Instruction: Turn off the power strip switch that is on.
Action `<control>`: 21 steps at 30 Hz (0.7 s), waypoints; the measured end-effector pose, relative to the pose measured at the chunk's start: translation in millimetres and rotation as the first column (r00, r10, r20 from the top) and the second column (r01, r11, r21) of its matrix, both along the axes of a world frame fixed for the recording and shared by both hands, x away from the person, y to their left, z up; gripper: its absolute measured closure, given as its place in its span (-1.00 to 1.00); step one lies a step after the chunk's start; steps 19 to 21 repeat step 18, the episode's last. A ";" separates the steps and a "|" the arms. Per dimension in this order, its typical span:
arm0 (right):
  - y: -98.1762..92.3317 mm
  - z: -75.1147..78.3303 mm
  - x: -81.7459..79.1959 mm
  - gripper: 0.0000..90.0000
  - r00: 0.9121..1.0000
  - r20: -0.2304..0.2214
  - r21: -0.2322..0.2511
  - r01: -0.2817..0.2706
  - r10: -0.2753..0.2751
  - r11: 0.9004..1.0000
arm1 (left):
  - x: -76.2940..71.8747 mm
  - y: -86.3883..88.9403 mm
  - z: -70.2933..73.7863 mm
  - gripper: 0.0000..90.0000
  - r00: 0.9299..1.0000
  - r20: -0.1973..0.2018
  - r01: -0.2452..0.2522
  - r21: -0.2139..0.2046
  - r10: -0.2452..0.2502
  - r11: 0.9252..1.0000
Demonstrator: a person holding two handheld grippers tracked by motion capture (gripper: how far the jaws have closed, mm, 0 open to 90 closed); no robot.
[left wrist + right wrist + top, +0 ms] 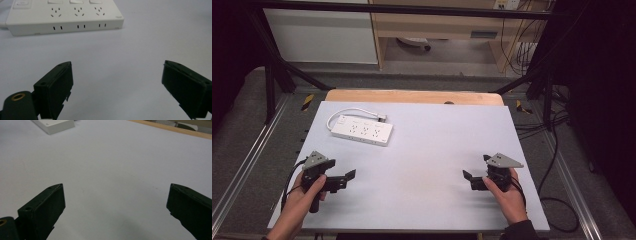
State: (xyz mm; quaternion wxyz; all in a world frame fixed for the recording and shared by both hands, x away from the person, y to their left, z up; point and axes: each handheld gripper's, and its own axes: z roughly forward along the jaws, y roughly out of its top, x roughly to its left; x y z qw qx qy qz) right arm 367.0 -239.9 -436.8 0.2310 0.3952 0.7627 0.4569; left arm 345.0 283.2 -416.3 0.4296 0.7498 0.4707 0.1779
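A white power strip [362, 131] with three sockets lies flat at the back left of the white table sheet [432, 145], its white cord [348, 112] looping behind it. My left gripper [346, 179] rests near the front left, open and holding nothing. In the left gripper view the power strip [65, 15] lies straight ahead beyond the open left gripper [117, 75]. My right gripper [476, 169] sits at the front right, also open and holding nothing. The right gripper view has a corner of the power strip [53, 125] far off at upper left, past the right gripper [116, 197].
A wooden table edge [412, 96] shows behind the sheet, and the same wooden edge [175, 131] crosses the right gripper view. A black metal frame [402, 9] surrounds the table. Cables [552, 150] trail on the floor at the right.
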 end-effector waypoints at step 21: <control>-6.9 -8.1 6.8 -0.94 0.993 -0.064 -0.052 0.092 -0.095 0.994 | -22.2 -6.7 -24.3 -0.78 0.998 -0.040 0.046 0.036 -0.044 0.998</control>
